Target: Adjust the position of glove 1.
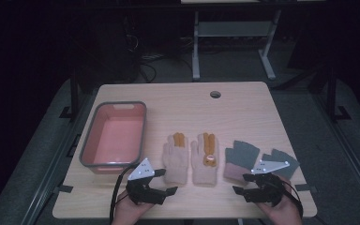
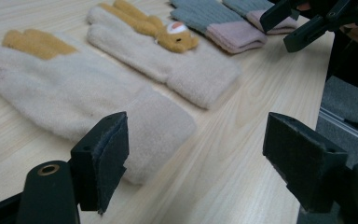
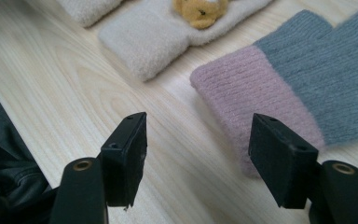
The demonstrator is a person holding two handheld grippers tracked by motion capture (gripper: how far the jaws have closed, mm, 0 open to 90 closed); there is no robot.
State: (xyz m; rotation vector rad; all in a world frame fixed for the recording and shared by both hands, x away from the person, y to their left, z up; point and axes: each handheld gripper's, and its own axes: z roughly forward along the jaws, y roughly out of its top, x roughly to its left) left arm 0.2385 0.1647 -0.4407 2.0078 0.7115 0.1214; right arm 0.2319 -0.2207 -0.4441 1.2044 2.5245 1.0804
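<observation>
Two cream gloves with orange fingers lie flat side by side at the table's middle: a plain one (image 1: pixel 176 159) (image 2: pixel 74 88) and one with a small bear patch (image 1: pixel 205 159) (image 2: pixel 168 51) (image 3: pixel 154 37). To their right lie two grey gloves with pink cuffs, one (image 1: pixel 238 161) (image 2: pixel 219 23) (image 3: pixel 279 79) nearer the middle, the other (image 1: pixel 281 159) farther right. My left gripper (image 1: pixel 165 182) (image 2: pixel 198 140) stands open just before the plain glove's cuff. My right gripper (image 1: pixel 243 183) (image 3: pixel 200 135) is open too, close in front of the nearer grey glove's pink cuff. Nothing sits between either pair of jaws.
A pink bin with a grey rim (image 1: pixel 143 129) stands empty on the left of the wooden table (image 1: pixel 243 108). A round cable hole (image 1: pixel 215 94) is near the far edge. Beyond the table, dark floor and metal desk legs (image 1: pixel 196 47).
</observation>
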